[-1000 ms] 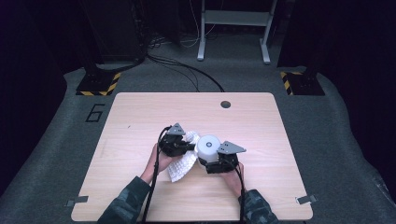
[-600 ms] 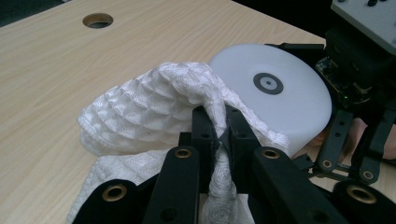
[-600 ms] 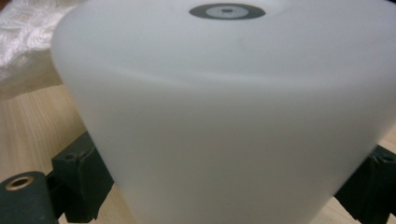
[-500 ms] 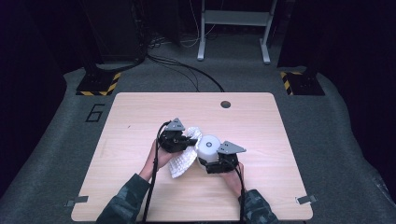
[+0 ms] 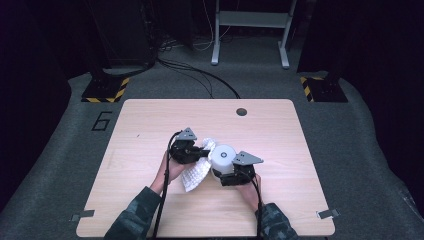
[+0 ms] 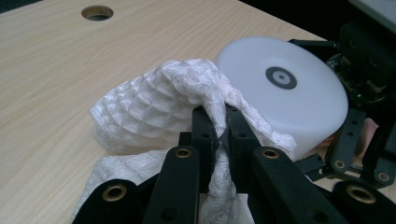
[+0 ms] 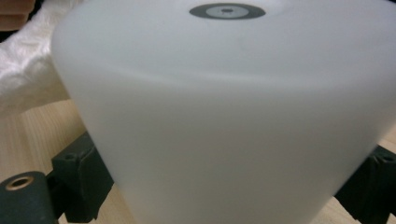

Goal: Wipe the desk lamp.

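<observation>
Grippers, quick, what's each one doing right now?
Left gripper: shut on the white cloth.
Right gripper: jaws around the white cylinder, gripping it.

The left gripper [image 6: 221, 125] is pinching a fold of white quilted cloth [image 6: 154, 105] between its closed jaws. At two o'clock from the pinch a white round container [image 6: 299, 105] is touching the cloth, with the other gripper [image 6: 362, 121] at three o'clock.
</observation>
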`<act>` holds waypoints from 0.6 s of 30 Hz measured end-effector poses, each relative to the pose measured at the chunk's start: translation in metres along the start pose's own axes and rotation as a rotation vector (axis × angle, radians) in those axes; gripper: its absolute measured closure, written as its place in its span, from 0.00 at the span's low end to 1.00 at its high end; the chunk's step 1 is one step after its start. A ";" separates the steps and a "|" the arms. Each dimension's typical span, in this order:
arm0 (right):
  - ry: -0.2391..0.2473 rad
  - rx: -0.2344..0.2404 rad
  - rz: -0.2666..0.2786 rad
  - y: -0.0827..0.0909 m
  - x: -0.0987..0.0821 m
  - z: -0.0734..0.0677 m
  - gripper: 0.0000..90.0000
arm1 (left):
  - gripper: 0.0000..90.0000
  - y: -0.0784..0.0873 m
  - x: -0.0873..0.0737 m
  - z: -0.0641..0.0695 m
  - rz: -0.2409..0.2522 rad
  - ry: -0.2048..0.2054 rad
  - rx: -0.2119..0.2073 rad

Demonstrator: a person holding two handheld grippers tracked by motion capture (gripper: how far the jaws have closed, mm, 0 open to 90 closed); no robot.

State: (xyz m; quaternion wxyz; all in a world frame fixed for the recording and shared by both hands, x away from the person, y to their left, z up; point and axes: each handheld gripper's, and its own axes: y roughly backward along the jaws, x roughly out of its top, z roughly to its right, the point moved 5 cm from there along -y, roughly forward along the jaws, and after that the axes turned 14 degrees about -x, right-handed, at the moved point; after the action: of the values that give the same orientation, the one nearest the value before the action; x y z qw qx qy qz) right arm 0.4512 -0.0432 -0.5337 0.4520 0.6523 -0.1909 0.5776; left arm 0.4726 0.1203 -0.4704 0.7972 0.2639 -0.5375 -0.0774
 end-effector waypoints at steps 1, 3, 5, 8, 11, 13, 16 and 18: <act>0.000 0.000 0.000 0.000 0.000 0.000 0.09 | 0.94 -0.001 -0.002 -0.001 -0.010 0.003 0.002; 0.000 0.000 0.000 0.000 0.000 0.000 0.09 | 0.94 -0.005 -0.007 -0.002 -0.020 0.015 0.005; -0.001 0.000 0.000 0.000 0.000 0.000 0.09 | 0.94 -0.008 -0.011 -0.005 -0.024 0.019 0.005; -0.001 0.000 0.000 0.000 0.000 0.000 0.09 | 0.94 -0.014 -0.018 -0.007 -0.036 0.034 0.003; 0.006 0.000 0.003 0.000 0.000 0.001 0.09 | 0.94 -0.018 -0.025 -0.010 -0.046 0.040 0.002; 0.005 0.000 0.002 0.000 0.000 0.000 0.09 | 0.94 -0.021 -0.030 -0.011 -0.056 0.058 -0.004; 0.004 0.000 0.002 0.000 0.000 0.000 0.09 | 0.94 -0.026 -0.037 -0.014 -0.070 0.057 -0.001; 0.005 0.000 0.002 0.000 0.000 0.000 0.09 | 0.94 -0.029 -0.041 -0.015 -0.075 0.068 -0.002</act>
State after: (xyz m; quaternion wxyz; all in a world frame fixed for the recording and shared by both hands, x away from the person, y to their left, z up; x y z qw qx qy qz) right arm 0.4518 -0.0434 -0.5338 0.4519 0.6508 -0.1906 0.5796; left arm 0.4735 0.1178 -0.5227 0.8118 0.2858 -0.4995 -0.0986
